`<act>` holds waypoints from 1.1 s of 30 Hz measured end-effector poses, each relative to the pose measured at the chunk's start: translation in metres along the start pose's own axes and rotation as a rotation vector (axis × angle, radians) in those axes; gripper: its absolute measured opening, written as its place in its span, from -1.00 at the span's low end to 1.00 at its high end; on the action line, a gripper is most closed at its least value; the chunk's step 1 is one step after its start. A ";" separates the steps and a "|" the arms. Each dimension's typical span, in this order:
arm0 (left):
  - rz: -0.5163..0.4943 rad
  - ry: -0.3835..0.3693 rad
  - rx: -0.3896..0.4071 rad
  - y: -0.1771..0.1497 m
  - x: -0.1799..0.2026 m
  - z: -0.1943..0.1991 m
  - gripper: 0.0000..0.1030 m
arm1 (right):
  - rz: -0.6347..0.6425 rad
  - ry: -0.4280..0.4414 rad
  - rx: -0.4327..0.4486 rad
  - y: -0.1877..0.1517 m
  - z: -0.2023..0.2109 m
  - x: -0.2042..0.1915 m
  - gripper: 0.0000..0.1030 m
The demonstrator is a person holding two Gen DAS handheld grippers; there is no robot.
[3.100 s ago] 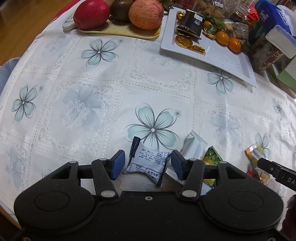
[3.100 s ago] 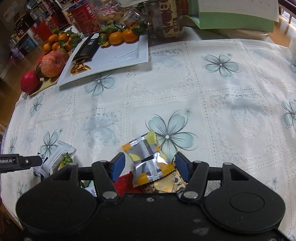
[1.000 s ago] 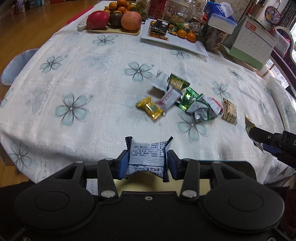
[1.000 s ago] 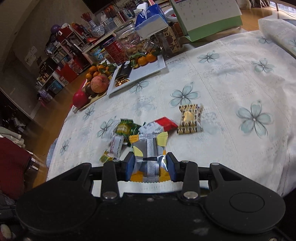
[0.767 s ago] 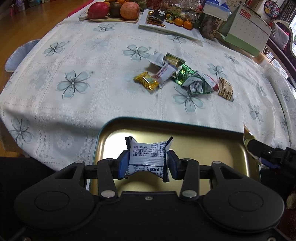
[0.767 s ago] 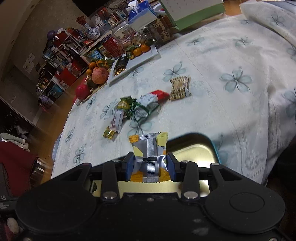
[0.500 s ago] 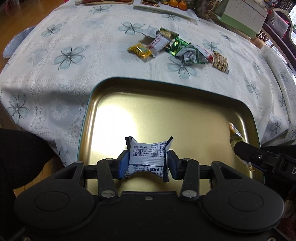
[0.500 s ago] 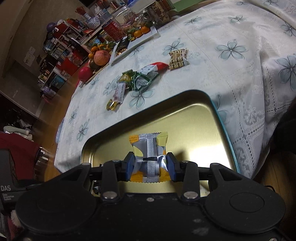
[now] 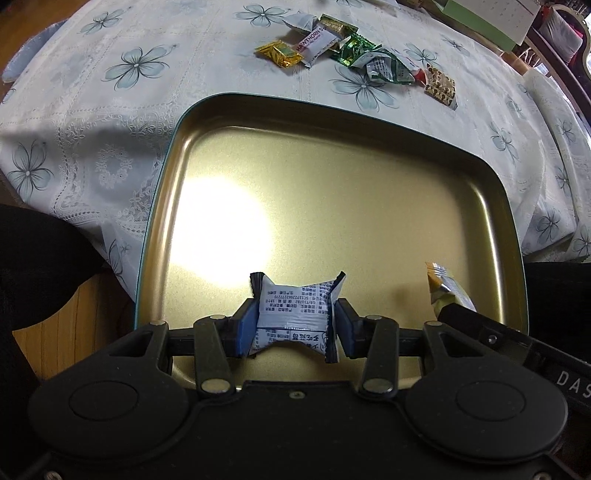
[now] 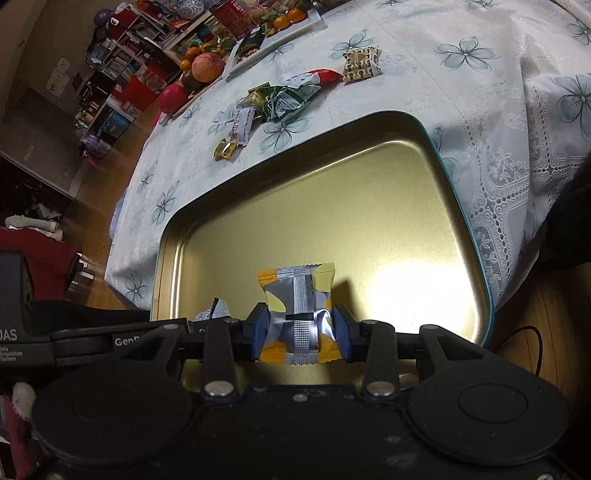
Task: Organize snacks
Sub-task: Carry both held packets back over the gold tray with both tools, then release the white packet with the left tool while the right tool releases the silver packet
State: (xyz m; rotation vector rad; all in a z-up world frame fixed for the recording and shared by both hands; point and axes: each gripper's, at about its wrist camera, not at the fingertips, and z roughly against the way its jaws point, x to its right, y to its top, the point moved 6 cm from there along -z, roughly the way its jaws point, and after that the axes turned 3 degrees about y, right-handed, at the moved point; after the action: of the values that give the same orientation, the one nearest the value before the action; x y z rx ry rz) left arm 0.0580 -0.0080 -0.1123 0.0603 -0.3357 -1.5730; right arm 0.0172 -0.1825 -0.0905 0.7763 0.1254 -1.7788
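Gold-toned metal tray (image 9: 369,177) with a teal outer rim sits at the near edge of the surface (image 9: 184,74), which is covered by a white lace cloth printed with pale blue flowers. Both grippers are positioned over the tray's near end.

Left gripper (image 9: 293,325): fingers (image 9: 245,326) pinching a white snack packet (image 9: 293,312) with dark blue sealed ends and black printed text. The packet is clamped at its sides and bulges between the blue pads.

Right gripper (image 10: 300,330): fingers (image 10: 258,330) pinching a silver and yellow snack packet (image 10: 297,295), its back seam facing the camera and its serrated upper edge standing upright above the pads. In the left wrist view this packet's corner shows at the tray's right side.

Whether either packet touches the tray floor cannot be determined.

Remaining snacks lie in a loose cluster on the cloth beyond the tray: a gold wrapper (image 9: 279,53), a white bar marked HAWTHORN (image 9: 319,40), crumpled green wrappers (image 9: 373,61), and a brown patterned packet (image 9: 439,86) apart at the right. A white plate (image 10: 280,26) and apples (image 10: 207,66) stand at the far end.
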 end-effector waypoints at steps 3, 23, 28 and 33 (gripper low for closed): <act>-0.015 0.009 -0.012 -0.001 0.002 -0.002 0.01 | -0.008 -0.007 -0.003 0.001 0.002 0.001 -0.23; -0.048 0.014 0.023 0.003 0.004 0.006 0.01 | -0.008 -0.018 -0.051 -0.005 -0.002 0.000 -0.17; -0.051 0.015 0.020 0.003 0.004 0.006 0.01 | -0.009 -0.004 -0.039 -0.004 0.000 -0.001 -0.10; -0.048 0.013 0.027 0.003 0.004 0.007 0.01 | -0.006 -0.002 -0.032 -0.004 0.001 -0.001 -0.09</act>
State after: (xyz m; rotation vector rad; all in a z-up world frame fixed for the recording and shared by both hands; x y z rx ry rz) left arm 0.0591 -0.0103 -0.1046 0.1005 -0.3474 -1.6148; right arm 0.0135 -0.1805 -0.0901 0.7517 0.1541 -1.7790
